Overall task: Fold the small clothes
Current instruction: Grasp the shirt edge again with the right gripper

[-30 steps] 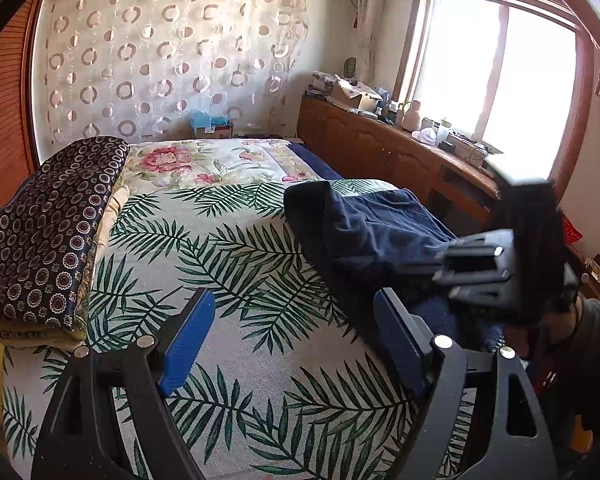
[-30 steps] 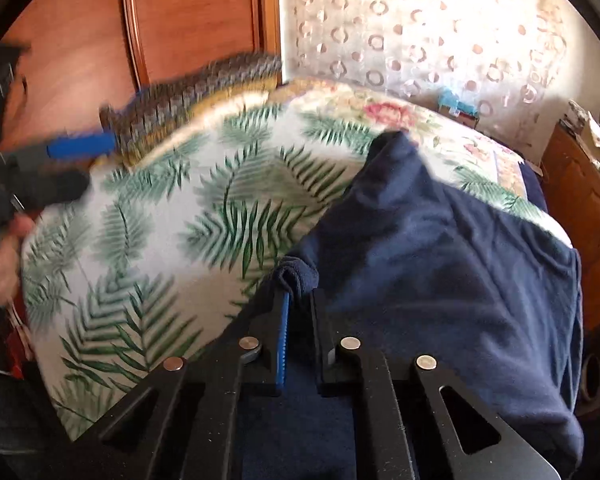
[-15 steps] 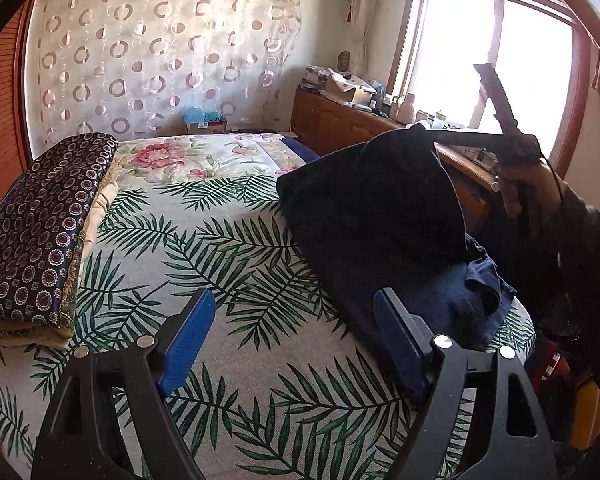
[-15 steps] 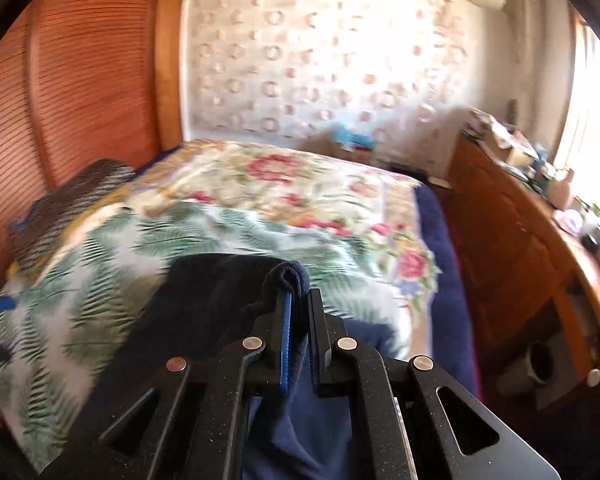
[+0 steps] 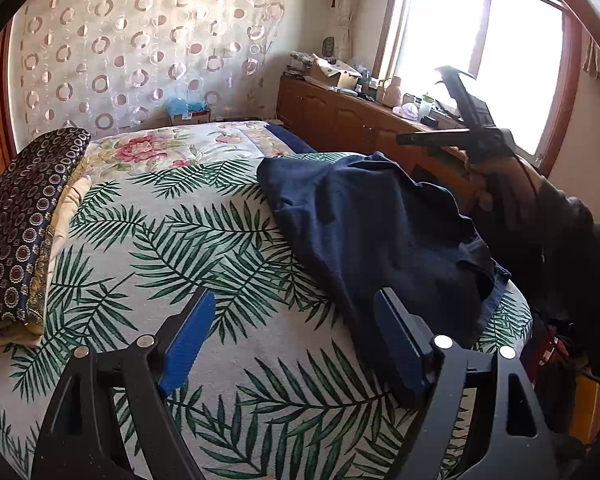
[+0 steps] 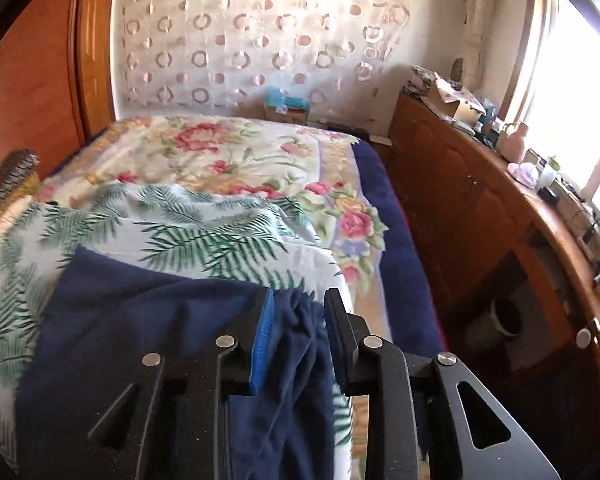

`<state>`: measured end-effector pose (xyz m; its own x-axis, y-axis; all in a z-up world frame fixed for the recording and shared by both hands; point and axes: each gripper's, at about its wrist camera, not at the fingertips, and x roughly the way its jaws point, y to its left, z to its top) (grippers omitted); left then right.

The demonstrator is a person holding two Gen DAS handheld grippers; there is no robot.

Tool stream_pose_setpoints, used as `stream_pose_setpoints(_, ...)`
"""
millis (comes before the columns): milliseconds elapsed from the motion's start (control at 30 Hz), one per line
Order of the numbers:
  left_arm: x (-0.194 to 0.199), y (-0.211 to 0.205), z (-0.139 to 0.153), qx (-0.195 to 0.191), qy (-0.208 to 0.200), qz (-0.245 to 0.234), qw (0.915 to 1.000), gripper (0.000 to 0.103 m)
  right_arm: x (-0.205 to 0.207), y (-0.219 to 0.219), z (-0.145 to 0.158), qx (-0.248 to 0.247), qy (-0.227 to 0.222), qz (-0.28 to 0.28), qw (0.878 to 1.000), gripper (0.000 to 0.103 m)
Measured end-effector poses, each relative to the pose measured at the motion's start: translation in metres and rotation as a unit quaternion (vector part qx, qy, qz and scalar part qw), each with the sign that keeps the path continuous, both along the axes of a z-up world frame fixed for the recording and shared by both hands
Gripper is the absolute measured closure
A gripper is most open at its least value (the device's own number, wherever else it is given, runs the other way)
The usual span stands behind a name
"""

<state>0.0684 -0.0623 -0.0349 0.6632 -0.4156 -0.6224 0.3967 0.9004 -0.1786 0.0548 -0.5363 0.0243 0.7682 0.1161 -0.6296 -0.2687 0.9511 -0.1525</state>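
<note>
The bed is covered by a sheet with green palm leaves, and behind it lies a quilt with flowers. On the left edge of the bed there is a folded dark blanket with small circles. Along the wall at the right side of the bed stands a wooden cabinet under the window.

The garment, dark blue, lies on the right part of the bed, near its right edge. One flap is laid over the body, but the cloth near the right edge is bunched and wrinkled.

The left gripper hovers above the near part of the bed with its jaws wide apart and nothing between them; its right finger is just beside the near edge of the garment. The right gripper is above the right edge of the bed, its jaws parted, with loose blue folds lying between them and not squeezed.

I judge that one fold is just laid down. The next move probably needs a new grasp on a free edge, and some smoothing of the bunched part first.
</note>
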Motion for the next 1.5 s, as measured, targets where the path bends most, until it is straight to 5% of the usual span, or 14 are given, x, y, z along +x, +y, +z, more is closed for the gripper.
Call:
stream_pose_setpoints(267, 0.000, -0.013, -0.002, 0.001, 0.005, -0.013, 0.9999, 0.021, -0.064, -0.039, -0.019, 0.028, 0.039, 0.047, 0.998, 0.067)
stream_pose_setpoints(500, 0.000, -0.020, -0.006, 0.003, 0.011, -0.018, 0.9998, 0.021, -0.047, -0.060, -0.038, 0.081, 0.098, 0.056, 0.990, 0.067)
stream_pose_setpoints(667, -0.002, -0.023, -0.011, 0.004, 0.016, -0.021, 0.9996, 0.021, -0.046, -0.065, -0.032, 0.086, 0.096, 0.075, 0.989, 0.067)
stream_pose_setpoints(700, -0.002, -0.023, -0.011, 0.003, 0.017, -0.021, 0.9996, 0.021, -0.051, -0.065, -0.032, 0.082, 0.095, 0.078, 0.989, 0.069)
stream_pose_setpoints(733, -0.002, -0.023, -0.012, 0.002, 0.018, -0.022, 0.9996, 0.021, -0.052, -0.066, -0.032, 0.076, 0.093, 0.085, 0.989, 0.089)
stream_pose_setpoints(800, -0.002, -0.024, -0.013, 0.000, 0.019, -0.024, 0.9995, 0.021, -0.056, -0.069, -0.029, 0.064, 0.080, 0.090, 0.991, 0.098)
stream_pose_setpoints(1167, -0.004, -0.026, -0.015, -0.004, 0.021, -0.027, 0.9994, 0.021, -0.073, -0.107, -0.015, 0.014, 0.015, -0.017, 1.000, 0.099)
stream_pose_setpoints(1233, -0.005, -0.026, -0.014, -0.004, 0.019, -0.027, 0.9994, 0.021, -0.081, -0.114, -0.012, 0.011, 0.005, -0.031, 0.999, 0.085)
stream_pose_setpoints(1433, -0.007, -0.026, -0.012, -0.005, 0.017, -0.028, 0.9995, 0.021, -0.121, -0.103, -0.016, 0.041, 0.014, 0.017, 0.999, 0.079)
stream_pose_setpoints(1500, -0.007, -0.028, -0.012, -0.004, 0.017, -0.031, 0.9994, 0.021, -0.139, -0.099, -0.020, 0.051, 0.021, 0.035, 0.998, 0.065)
